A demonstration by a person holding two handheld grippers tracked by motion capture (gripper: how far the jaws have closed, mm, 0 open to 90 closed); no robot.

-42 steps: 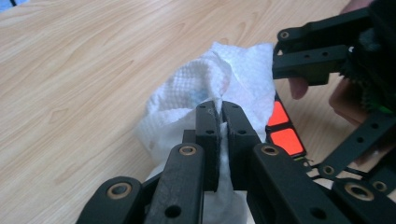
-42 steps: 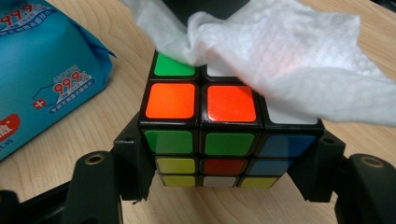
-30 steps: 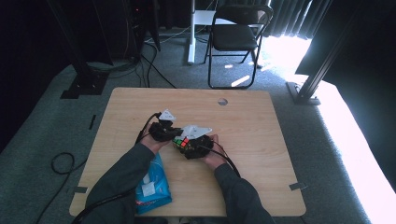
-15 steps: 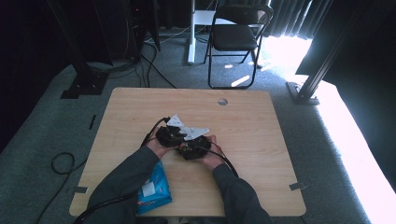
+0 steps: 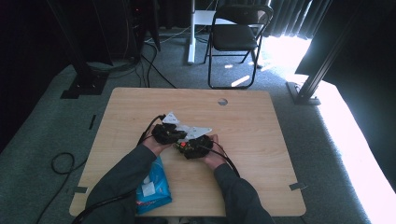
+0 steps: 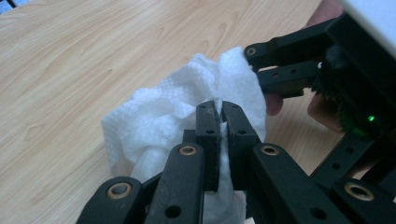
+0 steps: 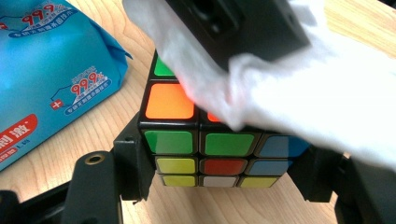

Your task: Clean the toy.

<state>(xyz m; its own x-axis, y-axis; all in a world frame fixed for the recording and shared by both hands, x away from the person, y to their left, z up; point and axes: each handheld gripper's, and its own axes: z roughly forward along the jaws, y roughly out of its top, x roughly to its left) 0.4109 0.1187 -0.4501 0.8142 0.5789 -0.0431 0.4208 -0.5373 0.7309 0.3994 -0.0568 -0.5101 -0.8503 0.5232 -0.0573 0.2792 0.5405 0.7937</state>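
Observation:
My right gripper [image 7: 223,168] is shut on a Rubik's cube [image 7: 224,144], with a black jaw pressed to each side of it just above the wooden table [image 5: 261,140]. A crumpled white wipe [image 6: 159,112] is pinched in my left gripper [image 6: 219,109], which is shut on it. In the right gripper view the wipe [image 7: 327,107] lies over the cube's top and right, under the left gripper's black body. In the high view the left gripper [image 5: 168,133] and the right gripper [image 5: 194,145] sit close together at the table's middle.
A blue pack of wet wipes [image 5: 152,184] lies at the front left, under the left forearm. The table has a round cable hole [image 5: 222,101] near its far edge. A folding chair [image 5: 236,37] stands beyond the table. Cables trail over the table's left side.
The left gripper has shifted a little to the right with the wipe, closer over the cube. The right gripper has kept still.

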